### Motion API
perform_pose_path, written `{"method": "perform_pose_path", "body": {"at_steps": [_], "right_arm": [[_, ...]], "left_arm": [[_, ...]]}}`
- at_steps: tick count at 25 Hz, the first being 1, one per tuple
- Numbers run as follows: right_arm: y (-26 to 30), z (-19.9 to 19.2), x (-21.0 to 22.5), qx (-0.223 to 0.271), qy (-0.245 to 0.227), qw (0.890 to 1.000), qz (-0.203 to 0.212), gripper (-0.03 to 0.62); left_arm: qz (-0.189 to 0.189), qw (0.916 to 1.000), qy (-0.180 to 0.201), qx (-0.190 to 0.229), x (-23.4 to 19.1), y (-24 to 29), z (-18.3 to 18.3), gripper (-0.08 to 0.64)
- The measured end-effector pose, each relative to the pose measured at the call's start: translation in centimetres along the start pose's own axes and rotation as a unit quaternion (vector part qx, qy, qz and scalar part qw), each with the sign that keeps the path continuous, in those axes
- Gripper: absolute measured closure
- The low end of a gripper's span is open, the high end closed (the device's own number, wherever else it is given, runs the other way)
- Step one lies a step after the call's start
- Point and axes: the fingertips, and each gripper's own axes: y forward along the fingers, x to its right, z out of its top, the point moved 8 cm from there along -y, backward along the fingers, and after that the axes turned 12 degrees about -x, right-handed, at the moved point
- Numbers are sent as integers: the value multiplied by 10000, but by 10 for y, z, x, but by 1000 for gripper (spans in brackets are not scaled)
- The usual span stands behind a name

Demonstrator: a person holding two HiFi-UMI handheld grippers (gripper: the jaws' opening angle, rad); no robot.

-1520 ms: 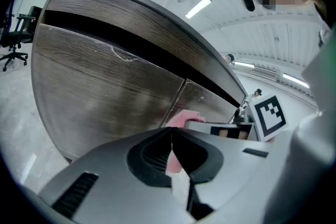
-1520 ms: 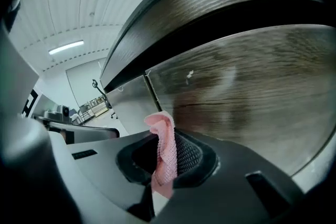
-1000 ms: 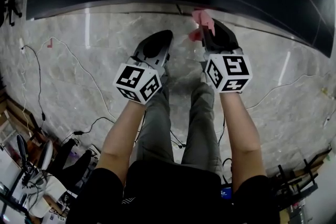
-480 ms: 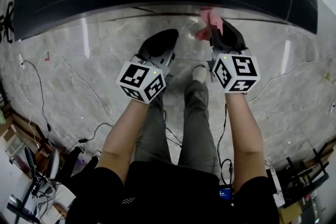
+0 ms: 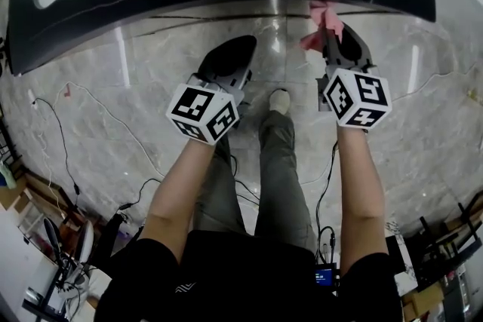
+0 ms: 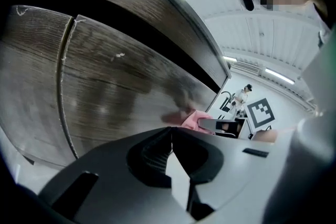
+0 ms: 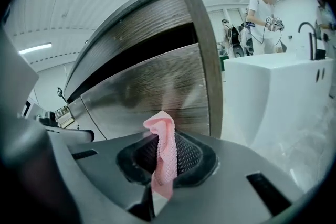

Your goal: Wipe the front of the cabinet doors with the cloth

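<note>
The dark wood-grain cabinet doors [image 6: 121, 86] fill the space ahead of both tools; two door panels show in the left gripper view, split by one upright seam, under a dark recess. Below them lies the pale marble floor [image 5: 151, 87], where the person stands. There are two tools. The right hand-held gripper [image 7: 163, 162] is pinching the one small pink knitted cloth [image 7: 165, 155], whose free end stands up past the jaws, close to the lower right of a door; whether it touches the wood cannot be told. The left hand-held gripper [image 6: 170, 134] has its jaws pressed together on nothing and is held just before the left panels. In my judgement this is the approach to a wipe, or the start of a stroke; the next move calls for pressing the cloth flat to the front and sweeping across it.
</note>
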Motion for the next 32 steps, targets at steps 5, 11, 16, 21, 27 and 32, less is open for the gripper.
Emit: {"method": "perform_pose_path", "body": {"at_steps": [5,11,16,21,27,32], "right_arm": [[-8,-3,11,33,98,9999,-86,545],[-3,-10,-18,-38,122,9998,125,545],[10,-10,-49,-60,92,9994,319,545],[27,-19,-88,-233,-40,9984,521,544],[53,-31,-133,-489,-372,9954,735,545],[77,-42,-167,-727,-653,9914,870,545]], "left_arm": [[-33,10000,-12,-27,7,7,-3,551],[-7,10000,-35,-31,-3,-6,-5,551],[118,9999,-34,27,-21,-25,-2,551],[366,9992,-110,70,-50,-55,-8,551],[649,9972,-321,159,-82,-87,-21,551],[804,9956,-443,177,-106,-104,-33,551]]}}
